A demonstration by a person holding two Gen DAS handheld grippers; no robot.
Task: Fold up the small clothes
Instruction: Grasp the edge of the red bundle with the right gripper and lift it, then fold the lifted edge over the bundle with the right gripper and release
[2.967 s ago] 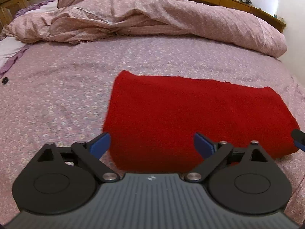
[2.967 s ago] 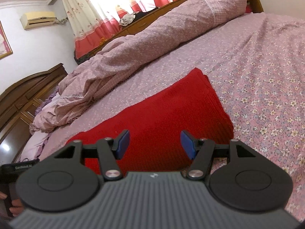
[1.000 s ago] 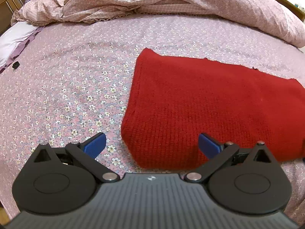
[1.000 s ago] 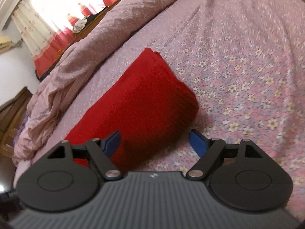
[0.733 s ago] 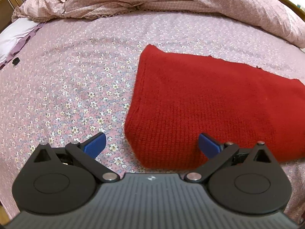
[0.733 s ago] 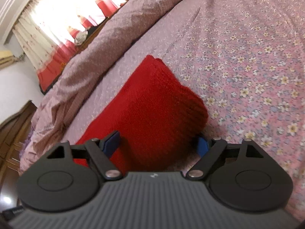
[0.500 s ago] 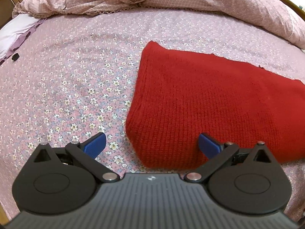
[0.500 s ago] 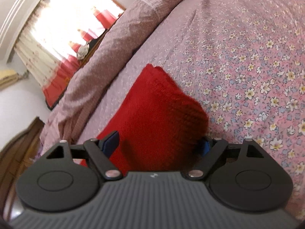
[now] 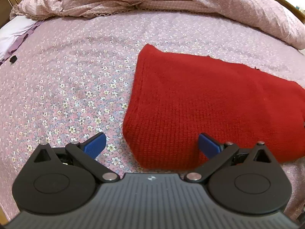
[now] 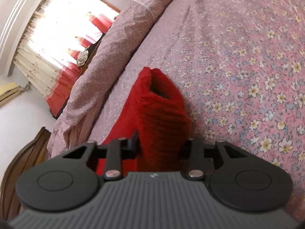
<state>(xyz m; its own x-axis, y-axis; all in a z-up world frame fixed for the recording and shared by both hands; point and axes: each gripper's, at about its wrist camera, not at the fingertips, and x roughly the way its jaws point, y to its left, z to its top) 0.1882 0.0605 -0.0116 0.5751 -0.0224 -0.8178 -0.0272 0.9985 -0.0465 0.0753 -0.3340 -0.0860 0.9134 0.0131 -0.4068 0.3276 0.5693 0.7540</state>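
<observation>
— Knit (image 9: 219,103): where is it, from where I sit?

— Flat on the sheet (image 9: 66,80), straight ahead of my left gripper (image 9: 151,144). Its near corner lies between the blue fingers (image 9: 95,144), which stand spread wide with nothing pressed between them. I judge I am holding it there so one closing takes that corner.

— And my right gripper (image 10: 162,145)?

— Its jaws are closing, and the knit's end (image 10: 162,114) is bunched up between them. The cloth rises ahead of the fingertips in a ridge, with a dark open fold at its far tip, so the pads look to be squeezing several layers rather than one edge.

— Why grip both near corners?

— My guess is that the cloth has to be lifted along one edge to fold it over evenly. One hand alone would let it sag and twist.

— Anything in the way?

— The quilt (image 9: 171,2) lies heaped well beyond the knit, far from both grippers. The sheet between is bare, apart from a small dark thing (image 9: 13,59) far to my left; I cannot tell what it is.

— Is the left corner safe to take?

— It sits low against the sheet, so I would watch for pinching the sheet too.
</observation>
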